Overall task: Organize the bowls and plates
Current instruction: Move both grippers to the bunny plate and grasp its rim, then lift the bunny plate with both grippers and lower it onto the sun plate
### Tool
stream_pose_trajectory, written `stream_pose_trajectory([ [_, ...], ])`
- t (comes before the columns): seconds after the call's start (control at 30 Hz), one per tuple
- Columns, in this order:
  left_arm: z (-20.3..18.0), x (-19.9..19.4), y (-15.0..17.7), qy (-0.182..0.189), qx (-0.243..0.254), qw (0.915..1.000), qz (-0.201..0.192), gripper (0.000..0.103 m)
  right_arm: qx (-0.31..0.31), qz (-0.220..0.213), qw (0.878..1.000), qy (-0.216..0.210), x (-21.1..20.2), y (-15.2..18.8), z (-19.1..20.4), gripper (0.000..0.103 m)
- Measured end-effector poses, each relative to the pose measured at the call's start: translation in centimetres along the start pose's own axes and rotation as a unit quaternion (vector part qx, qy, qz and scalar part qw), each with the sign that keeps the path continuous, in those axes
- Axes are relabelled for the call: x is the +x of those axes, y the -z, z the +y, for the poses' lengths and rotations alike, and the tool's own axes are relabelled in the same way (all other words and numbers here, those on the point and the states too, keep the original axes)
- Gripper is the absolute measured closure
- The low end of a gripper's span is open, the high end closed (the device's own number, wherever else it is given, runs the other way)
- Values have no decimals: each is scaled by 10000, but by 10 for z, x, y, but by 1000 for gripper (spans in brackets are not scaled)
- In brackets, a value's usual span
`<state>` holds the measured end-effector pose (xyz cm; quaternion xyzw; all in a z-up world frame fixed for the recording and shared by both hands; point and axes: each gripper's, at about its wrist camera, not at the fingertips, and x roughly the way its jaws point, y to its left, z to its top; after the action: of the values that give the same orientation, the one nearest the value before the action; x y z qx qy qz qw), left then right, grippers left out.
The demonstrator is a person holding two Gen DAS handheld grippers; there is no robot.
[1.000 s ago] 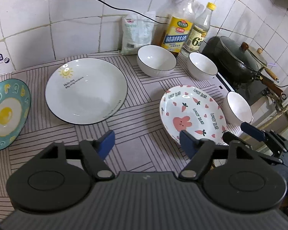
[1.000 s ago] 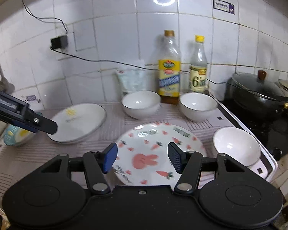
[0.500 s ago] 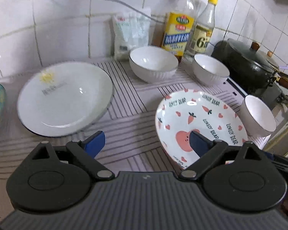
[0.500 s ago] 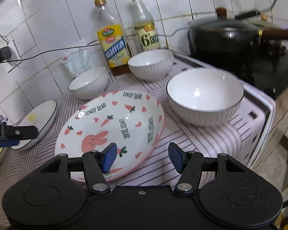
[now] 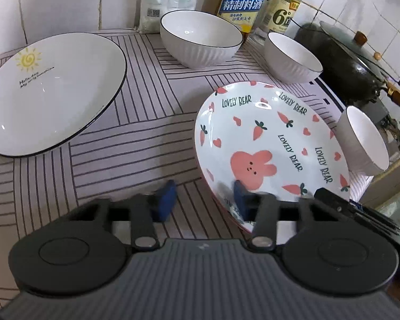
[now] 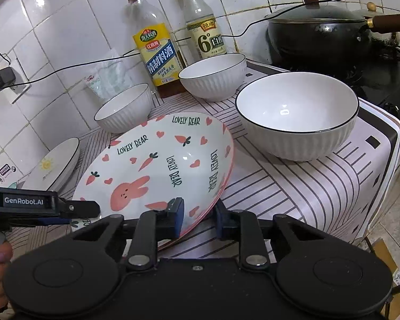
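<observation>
The pink rabbit plate (image 5: 269, 144) lies on the striped counter; it also shows in the right wrist view (image 6: 157, 165). My left gripper (image 5: 202, 200) straddles the plate's near-left rim, one finger inside, one outside, jaws still apart. My right gripper (image 6: 200, 216) straddles the near-right rim the same way, not clamped. A white sun plate (image 5: 48, 93) lies to the left. Three white ribbed bowls stand around: back (image 5: 200, 40), back right (image 5: 293, 56), and right (image 6: 298, 114).
Two bottles (image 6: 157, 42) and a white bag (image 5: 168, 0) stand against the tiled wall. A black lidded wok (image 6: 320, 37) sits on the stove at the right. The counter edge drops off at the right front (image 6: 381, 213).
Both grippers have moved forward and down onto the rabbit plate's near rim, and their jaws have narrowed around it. The egg plate at far left has left the view.
</observation>
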<state>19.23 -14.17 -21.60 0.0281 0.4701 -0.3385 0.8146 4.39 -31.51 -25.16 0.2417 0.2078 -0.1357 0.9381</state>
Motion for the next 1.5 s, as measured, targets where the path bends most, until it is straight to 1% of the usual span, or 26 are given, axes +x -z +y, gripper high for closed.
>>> stream_pose_trajectory([
  [0.07, 2, 2, -1, 160, -126, 9998, 46, 76, 91, 7, 10000, 2, 1, -1, -1, 77],
  [0.13, 3, 5, -3, 256, -236, 9993, 101, 80, 244, 8, 9997, -27, 1, -1, -4, 78],
  [0.23, -3, 8, -3, 266, -258, 9992, 148, 83, 328, 10, 9994, -69, 2, -1, -7, 79],
  [0.3, -6, 8, -3, 193, -270, 9994, 129, 83, 417, 15, 9991, -110, 3, -1, -9, 80],
  [0.4, -7, 8, -4, 190, -273, 9993, 189, 84, 456, 117, 9988, -125, 4, -5, -10, 81],
  [0.57, -16, -4, -6, 66, 118, 9998, 168, 84, 265, 283, 9991, -195, 2, -10, -8, 81],
  [0.67, -15, -15, -5, 124, 182, 9996, 154, 83, 148, 256, 9992, -280, -5, -11, -6, 81],
  [0.83, -9, -40, -2, 189, 174, 9996, 73, 83, -24, 232, 9989, -415, -22, -15, 9, 80],
  [1.1, 3, -84, 0, 184, 125, 9997, 131, 83, -133, 297, 9979, -562, -46, -18, 41, 79],
  [1.27, 16, -108, 2, 162, 23, 9998, 110, 83, -216, 272, 9970, -697, -56, -19, 62, 79],
  [1.5, 38, -135, 6, 96, -189, 9998, 20, 83, -534, 274, 9940, -914, -61, -20, 91, 79],
])
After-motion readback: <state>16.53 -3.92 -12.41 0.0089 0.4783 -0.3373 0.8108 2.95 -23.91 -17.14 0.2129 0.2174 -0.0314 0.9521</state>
